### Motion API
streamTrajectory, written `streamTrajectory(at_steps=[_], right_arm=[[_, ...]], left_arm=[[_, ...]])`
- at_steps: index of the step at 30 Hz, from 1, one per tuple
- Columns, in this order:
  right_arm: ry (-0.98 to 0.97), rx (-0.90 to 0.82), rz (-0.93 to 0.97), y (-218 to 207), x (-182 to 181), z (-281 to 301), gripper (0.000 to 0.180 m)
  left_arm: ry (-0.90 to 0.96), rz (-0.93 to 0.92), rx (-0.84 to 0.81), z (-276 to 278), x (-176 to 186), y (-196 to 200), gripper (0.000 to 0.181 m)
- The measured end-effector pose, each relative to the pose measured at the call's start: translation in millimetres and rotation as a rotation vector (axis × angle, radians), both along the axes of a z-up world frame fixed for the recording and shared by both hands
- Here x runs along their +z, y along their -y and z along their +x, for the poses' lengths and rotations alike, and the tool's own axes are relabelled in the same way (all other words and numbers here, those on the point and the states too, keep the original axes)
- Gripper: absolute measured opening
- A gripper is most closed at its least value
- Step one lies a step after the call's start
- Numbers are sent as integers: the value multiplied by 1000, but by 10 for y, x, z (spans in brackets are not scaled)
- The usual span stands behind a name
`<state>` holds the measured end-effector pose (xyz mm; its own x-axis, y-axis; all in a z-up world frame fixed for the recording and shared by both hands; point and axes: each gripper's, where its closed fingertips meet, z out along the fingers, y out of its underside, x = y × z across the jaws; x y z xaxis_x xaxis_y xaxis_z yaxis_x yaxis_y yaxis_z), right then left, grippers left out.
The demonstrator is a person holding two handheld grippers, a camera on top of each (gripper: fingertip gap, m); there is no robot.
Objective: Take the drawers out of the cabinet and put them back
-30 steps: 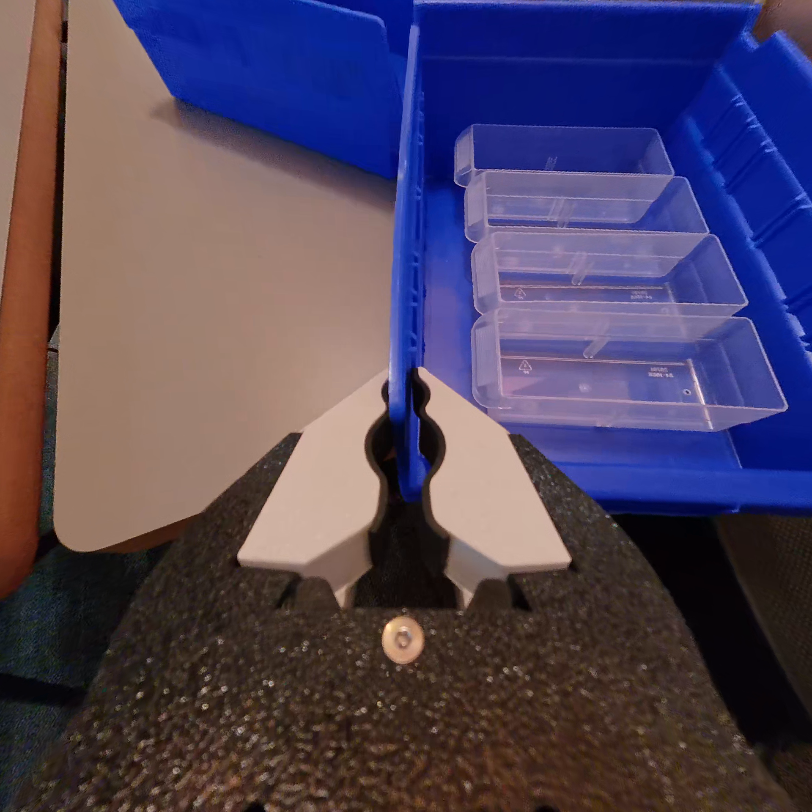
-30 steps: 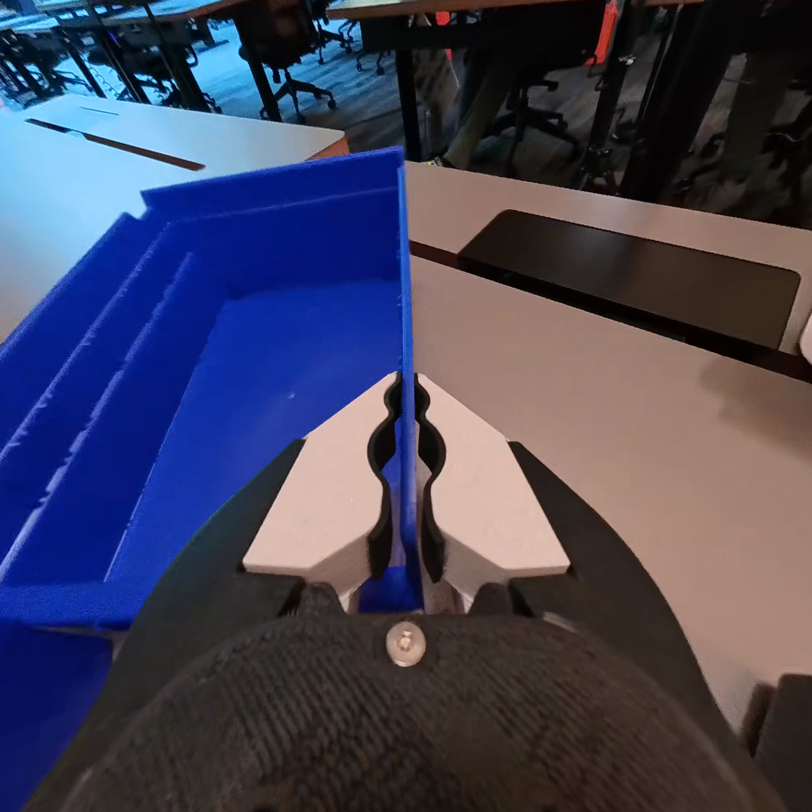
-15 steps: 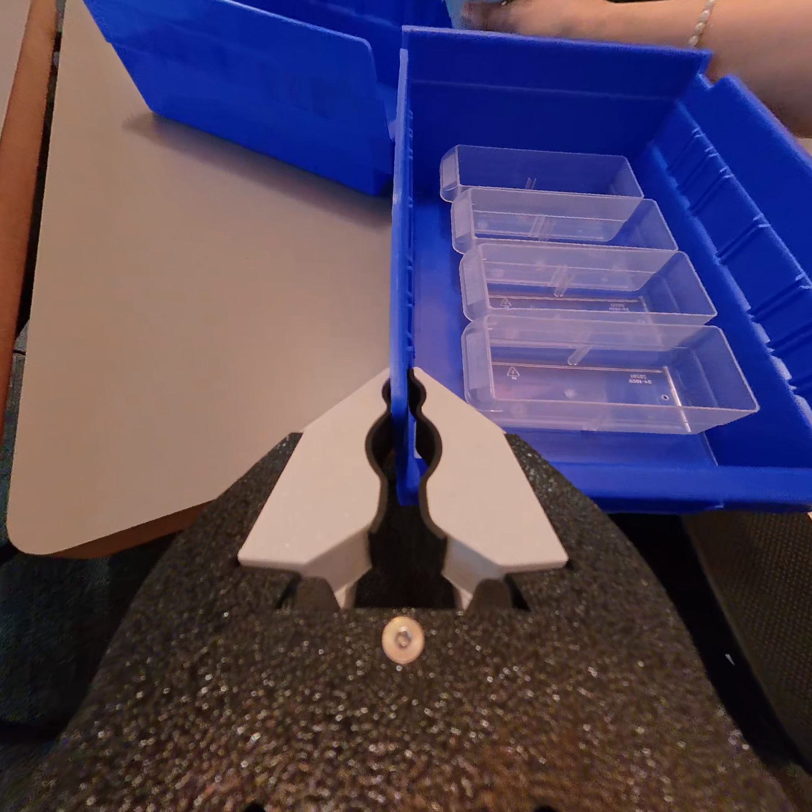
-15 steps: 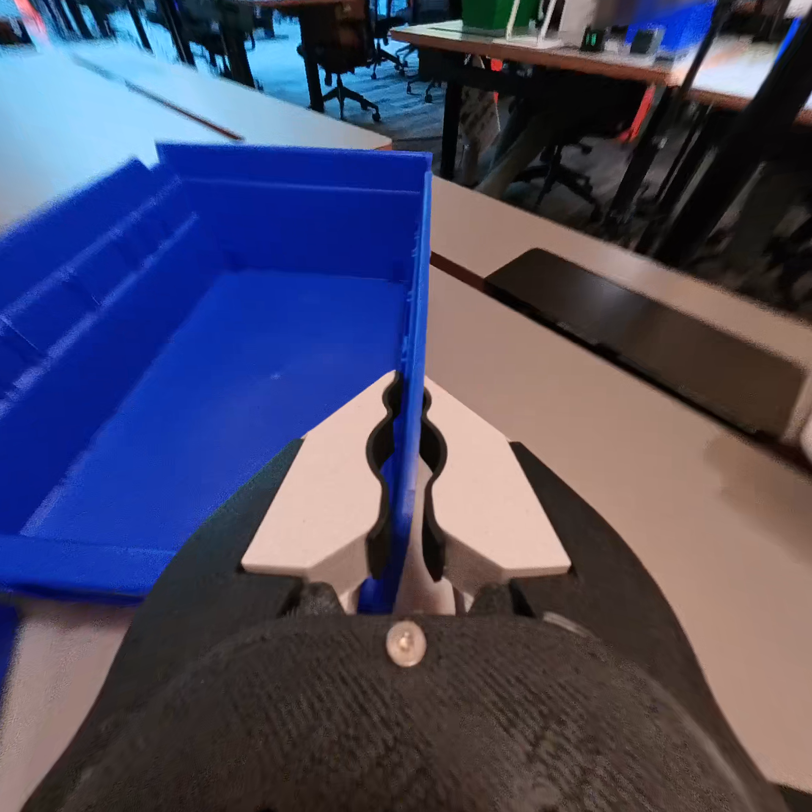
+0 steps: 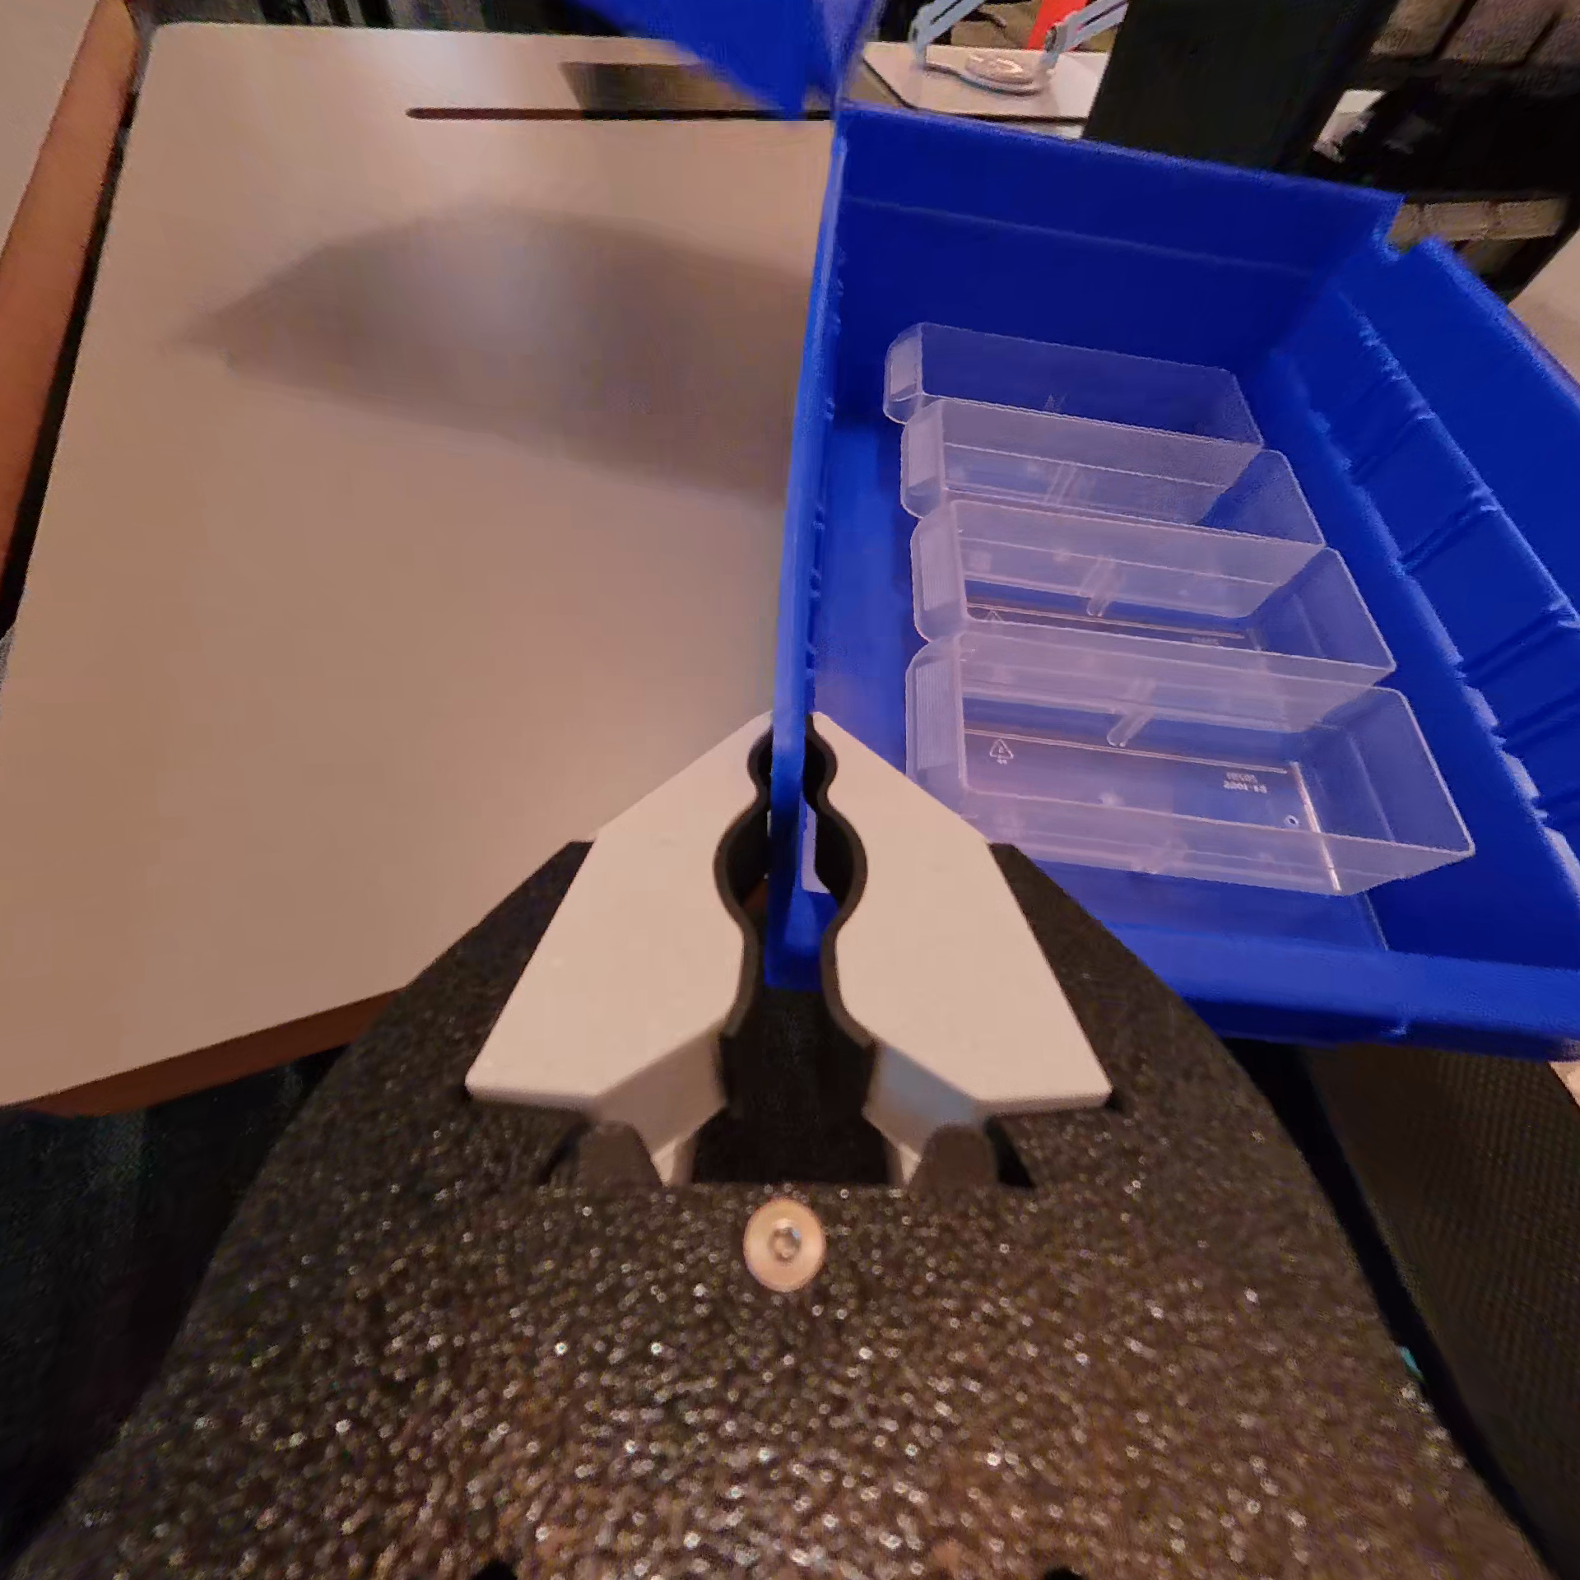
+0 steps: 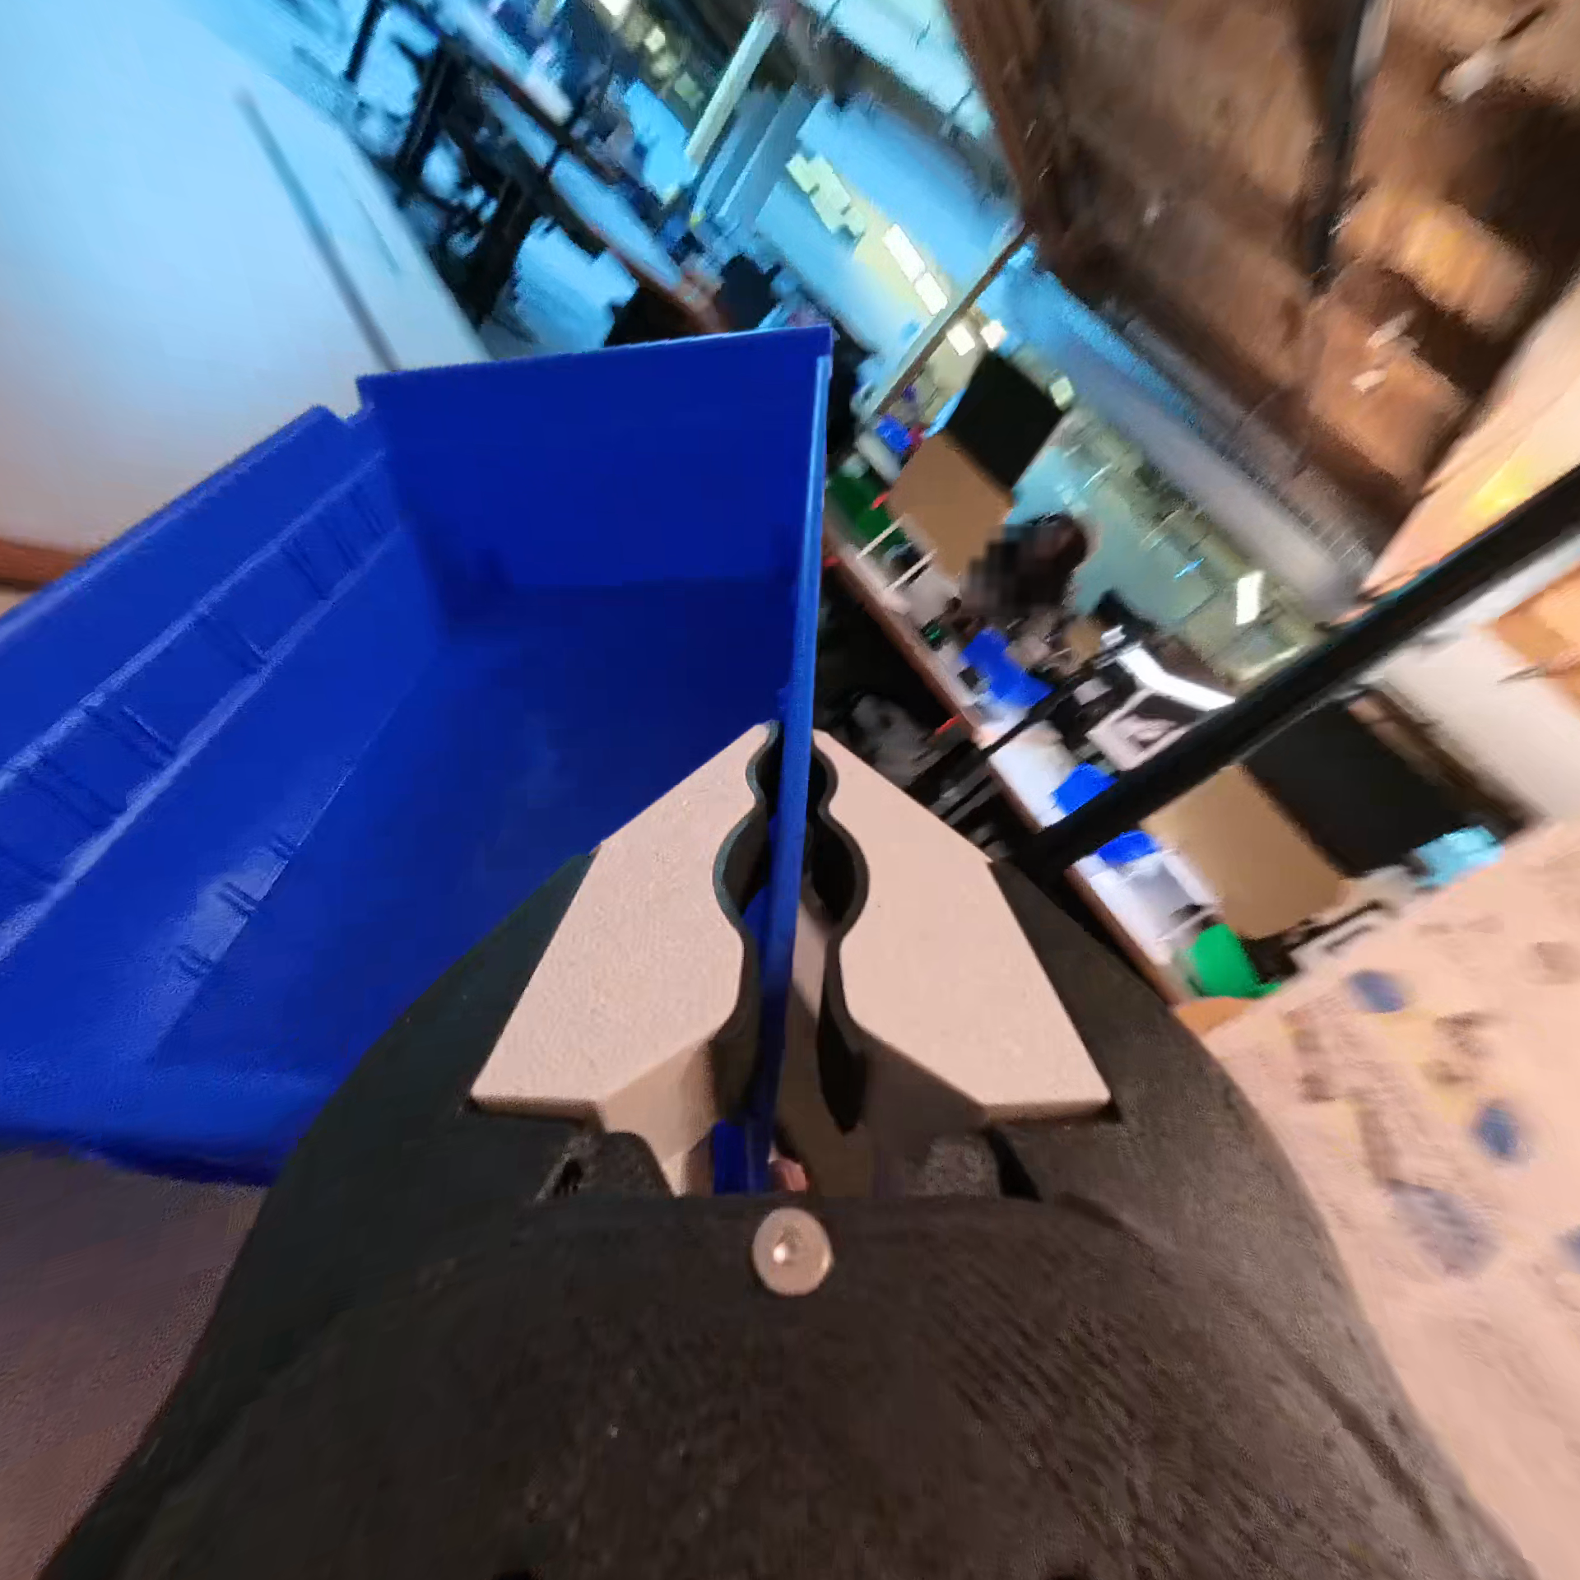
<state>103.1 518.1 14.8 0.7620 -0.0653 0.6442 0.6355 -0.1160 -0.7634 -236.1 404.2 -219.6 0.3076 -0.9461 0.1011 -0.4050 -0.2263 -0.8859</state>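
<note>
My left gripper (image 5: 788, 752) is shut on the left wall of a blue bin (image 5: 1060, 214) that it holds over the table's front edge. Several clear plastic drawers (image 5: 1180, 769) lie side by side in this bin, open side up. My right gripper (image 6: 793, 744) is shut on the right wall of a second, empty blue bin (image 6: 479, 650), held up in the air and tilted. A corner of that second bin shows at the top of the left wrist view (image 5: 752, 43). No cabinet is in view.
A grey table (image 5: 410, 479) with a brown edge spreads left of the held bin, with a dark slot (image 5: 598, 111) at its far side. The right wrist view is blurred; it shows an office with desks and boxes (image 6: 1265, 855) and a patterned surface (image 6: 1402, 1111) at the right.
The right gripper has lifted and tilted the empty bin off the table, swinging its view up toward the room. The left gripper has moved its bin with the drawers; the other bin left the table behind it.
</note>
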Motion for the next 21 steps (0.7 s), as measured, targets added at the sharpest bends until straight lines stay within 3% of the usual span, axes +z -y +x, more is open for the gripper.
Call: streamTrajectory(at_steps=[2, 6, 11, 16, 21], right_arm=[[9, -2, 88, 274, 525, 0, 0], [-173, 67, 219, 958, 1362, 215, 1], [-319, 54, 361, 2104, 1949, 920, 0], [-384, -129, 485, 3506, 1878, 1832, 0], [-448, -371, 548, 4884, 1303, 2706, 1]], left_arm=[[-10, 12, 9, 38, -1, 4, 2], [-28, 27, 38, 135, -5, 12, 2], [-9, 5, 145, 345, -3, -69, 4], [1, 30, 322, 551, -3, -302, 7], [5, 44, 396, 880, -8, -511, 1]])
